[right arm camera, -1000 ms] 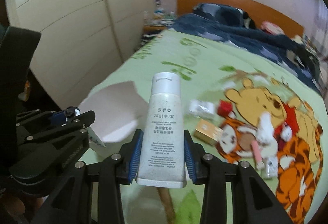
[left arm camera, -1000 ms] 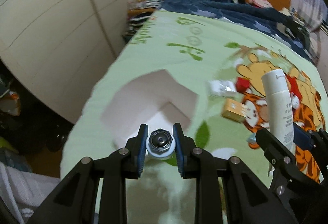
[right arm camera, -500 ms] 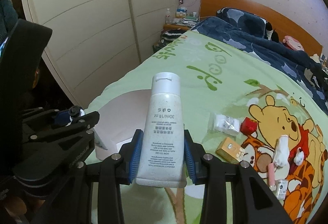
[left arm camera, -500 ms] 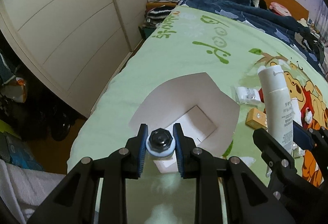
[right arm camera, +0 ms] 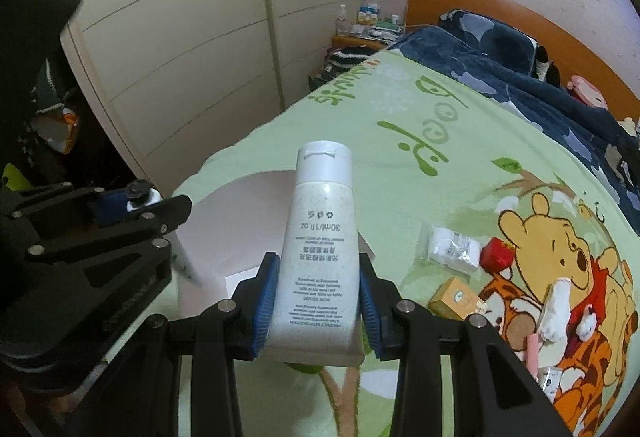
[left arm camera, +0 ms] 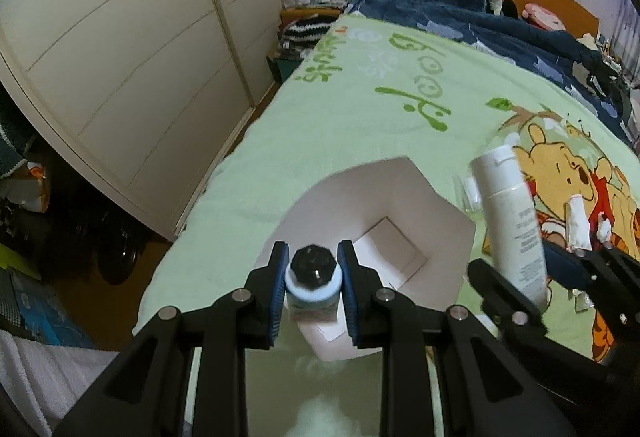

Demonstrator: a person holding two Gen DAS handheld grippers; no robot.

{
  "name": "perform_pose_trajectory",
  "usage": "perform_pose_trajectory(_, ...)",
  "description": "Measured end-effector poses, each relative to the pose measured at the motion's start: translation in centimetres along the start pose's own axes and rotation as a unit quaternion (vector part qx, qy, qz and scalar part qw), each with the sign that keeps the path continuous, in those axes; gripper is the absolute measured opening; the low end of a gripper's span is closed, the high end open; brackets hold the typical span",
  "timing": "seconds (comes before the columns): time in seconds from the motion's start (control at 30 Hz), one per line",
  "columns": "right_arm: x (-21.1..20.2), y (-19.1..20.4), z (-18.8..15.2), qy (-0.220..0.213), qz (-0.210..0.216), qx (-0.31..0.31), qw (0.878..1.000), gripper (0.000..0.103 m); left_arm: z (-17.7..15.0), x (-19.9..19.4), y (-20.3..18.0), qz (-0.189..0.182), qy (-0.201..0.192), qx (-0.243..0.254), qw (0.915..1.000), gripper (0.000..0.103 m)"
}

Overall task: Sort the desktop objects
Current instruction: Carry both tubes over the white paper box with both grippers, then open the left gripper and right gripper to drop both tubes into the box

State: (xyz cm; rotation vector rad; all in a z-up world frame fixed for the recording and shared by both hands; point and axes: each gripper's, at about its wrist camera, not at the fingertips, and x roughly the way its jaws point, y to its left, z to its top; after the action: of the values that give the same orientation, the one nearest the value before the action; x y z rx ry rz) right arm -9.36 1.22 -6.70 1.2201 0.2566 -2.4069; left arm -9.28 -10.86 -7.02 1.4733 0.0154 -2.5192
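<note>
My left gripper (left arm camera: 313, 287) is shut on a small white bottle with a black faceted cap (left arm camera: 314, 271), held over the near wall of an open white box (left arm camera: 404, 205) on the green bedspread. The right gripper (right arm camera: 316, 301) is shut on a white cream tube (right arm camera: 320, 237), cap pointing away from me, just right of the box (right arm camera: 240, 221). The tube (left arm camera: 510, 213) and the right gripper show at the right of the left wrist view. The left gripper with its bottle (right arm camera: 140, 197) shows at the left of the right wrist view.
Small items lie on the cartoon print to the right: a white packet (right arm camera: 452, 249), a red cube (right arm camera: 496, 257), an orange box (right arm camera: 456, 299), a pink stick (right arm camera: 532, 349). A dark blue duvet (right arm camera: 500, 49) covers the far bed. Wardrobe doors (left arm camera: 120, 37) stand left, beyond the bed edge.
Both grippers moved back and up from the bed, still shut on their loads. The white box now sits under the left gripper's bottle and the scattered items look farther away.
</note>
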Motion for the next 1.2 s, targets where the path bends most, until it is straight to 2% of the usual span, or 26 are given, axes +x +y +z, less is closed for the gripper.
perform_pose_trajectory(0.17,0.2,0.8,0.5,0.000,0.011,-0.004,1.000,0.038,0.3,0.0,0.7,0.000,0.004,-0.001,1.0000,0.025)
perform_pose_trajectory(0.43,2.0,1.5,0.1,0.023,0.013,-0.009,1.000,0.038,0.6,1.6,0.1,-0.025,0.025,0.016,0.9993,0.026)
perform_pose_trajectory(0.77,-1.0,0.8,0.6,-0.005,0.006,-0.003,1.000,0.038,0.4,-1.0,0.2,-0.055,0.020,0.007,0.9982,0.026)
perform_pose_trajectory(1.2,1.3,0.2,0.7,0.023,0.017,-0.022,0.999,0.038,0.5,1.0,-0.3,-0.055,0.046,0.012,0.9973,0.026)
